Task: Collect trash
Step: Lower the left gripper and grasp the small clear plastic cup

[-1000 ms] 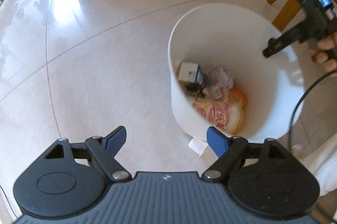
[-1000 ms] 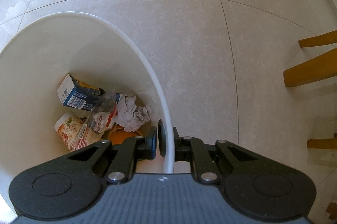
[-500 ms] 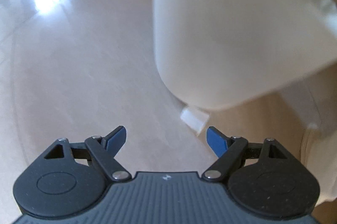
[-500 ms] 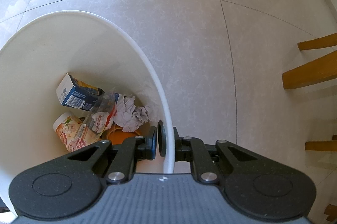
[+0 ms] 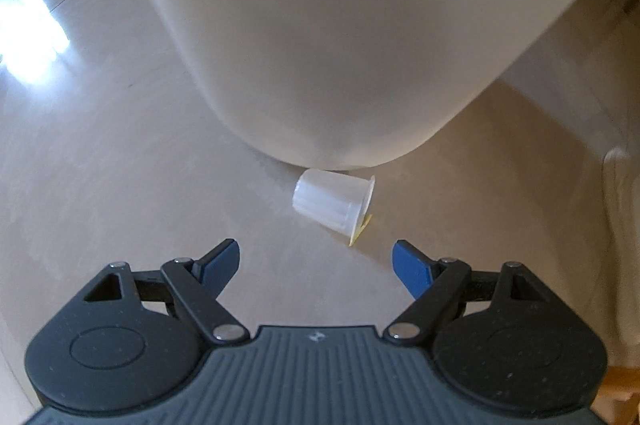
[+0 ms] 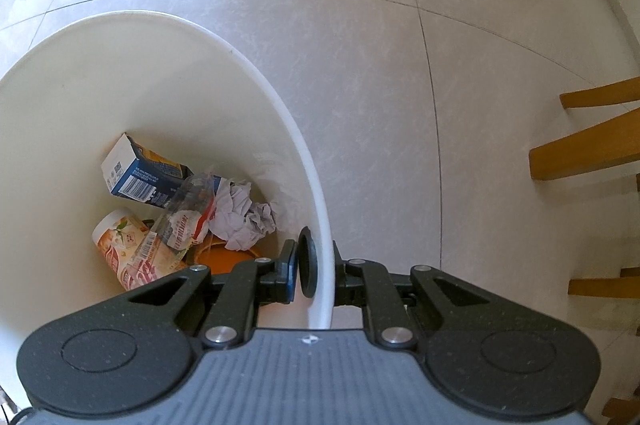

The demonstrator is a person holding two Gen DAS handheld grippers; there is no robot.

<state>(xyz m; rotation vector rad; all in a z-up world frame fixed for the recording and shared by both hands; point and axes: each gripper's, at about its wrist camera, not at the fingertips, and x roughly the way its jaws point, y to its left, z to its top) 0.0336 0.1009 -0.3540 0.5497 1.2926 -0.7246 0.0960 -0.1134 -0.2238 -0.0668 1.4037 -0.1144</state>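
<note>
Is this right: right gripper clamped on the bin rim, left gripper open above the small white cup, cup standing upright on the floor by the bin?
Not quite. The cup is not upright: the left wrist view shows it lying on its side on the floor against the bin. The rest holds: right gripper clamped on the rim, left gripper open above the cup.

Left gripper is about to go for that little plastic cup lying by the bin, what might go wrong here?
1. The small white plastic cup lies on its side against the foot of the white bin, so it may roll away when the open left gripper nudges it.
2. A finger could bump the bin wall, since the cup sits so close.
3. The right gripper clamps the bin rim; a jolt might tip it.
</note>
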